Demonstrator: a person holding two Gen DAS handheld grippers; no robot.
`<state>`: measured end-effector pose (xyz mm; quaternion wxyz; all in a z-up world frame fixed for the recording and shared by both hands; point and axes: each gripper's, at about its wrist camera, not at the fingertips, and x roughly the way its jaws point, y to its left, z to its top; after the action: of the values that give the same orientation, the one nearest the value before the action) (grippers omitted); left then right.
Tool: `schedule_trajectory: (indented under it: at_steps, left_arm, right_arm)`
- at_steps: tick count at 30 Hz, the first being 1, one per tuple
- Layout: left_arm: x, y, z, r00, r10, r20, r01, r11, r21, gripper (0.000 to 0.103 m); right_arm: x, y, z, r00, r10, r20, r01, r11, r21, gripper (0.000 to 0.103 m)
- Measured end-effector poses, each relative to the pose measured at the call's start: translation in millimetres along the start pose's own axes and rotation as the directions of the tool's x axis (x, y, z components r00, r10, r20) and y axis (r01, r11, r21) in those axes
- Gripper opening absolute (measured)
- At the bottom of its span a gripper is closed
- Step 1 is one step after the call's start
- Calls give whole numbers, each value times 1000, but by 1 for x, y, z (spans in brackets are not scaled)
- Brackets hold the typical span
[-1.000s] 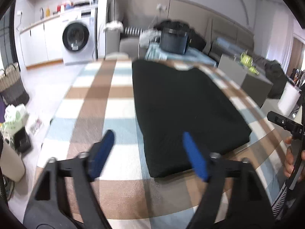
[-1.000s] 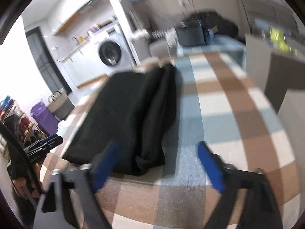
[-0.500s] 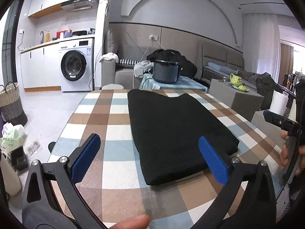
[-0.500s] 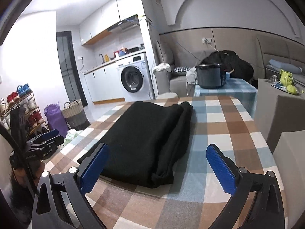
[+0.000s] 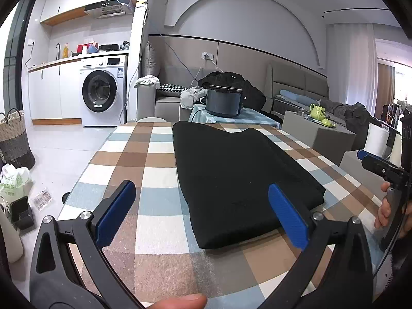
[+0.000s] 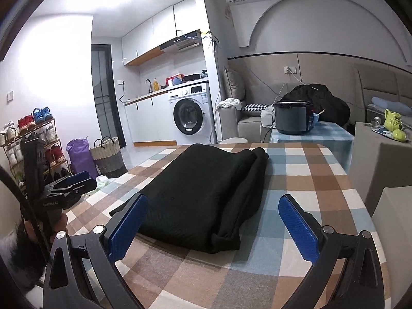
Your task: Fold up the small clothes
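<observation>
A black garment (image 5: 237,175) lies folded lengthwise in a long strip on the checked tablecloth (image 5: 144,175). It also shows in the right wrist view (image 6: 206,193), with its folded layers stacked along the right edge. My left gripper (image 5: 203,211) is open and empty, held above the table's near edge, just short of the garment's near end. My right gripper (image 6: 213,219) is open and empty, held back from the garment's near right corner. Each gripper shows at the edge of the other's view.
A small table with a dark cooker (image 5: 224,101) stands beyond the far end of the table. A grey block with a green teapot (image 5: 318,112) is at the right. A washing machine (image 5: 103,92), baskets and bags on the floor are at the left.
Both grippers have drawn back and tilted up from the garment, so the room shows more. The jaws of both have opened wider. The garment has not moved.
</observation>
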<state>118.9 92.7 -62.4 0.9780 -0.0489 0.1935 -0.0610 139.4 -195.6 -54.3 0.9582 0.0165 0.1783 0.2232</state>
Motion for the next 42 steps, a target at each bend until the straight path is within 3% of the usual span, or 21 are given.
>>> schedule_trajectory:
  at_steps: [9,19,42]
  left_arm:
    - [3,6,-2,1000,-13,4,13,1000,-11,103]
    - [1,-6,-4,1000,-12,9,11,998,57,103]
    - [5,-1,-5,1000,-11,-4,11,999,31,103]
  right_arm:
    - [3,2,-9,1000,-8,16,8,1000,-9,103]
    - [1,-5,-8,1000,2,26,-3,1000,25,103]
    - [1,-16,-9,1000,17,25,-19,998,60,103]
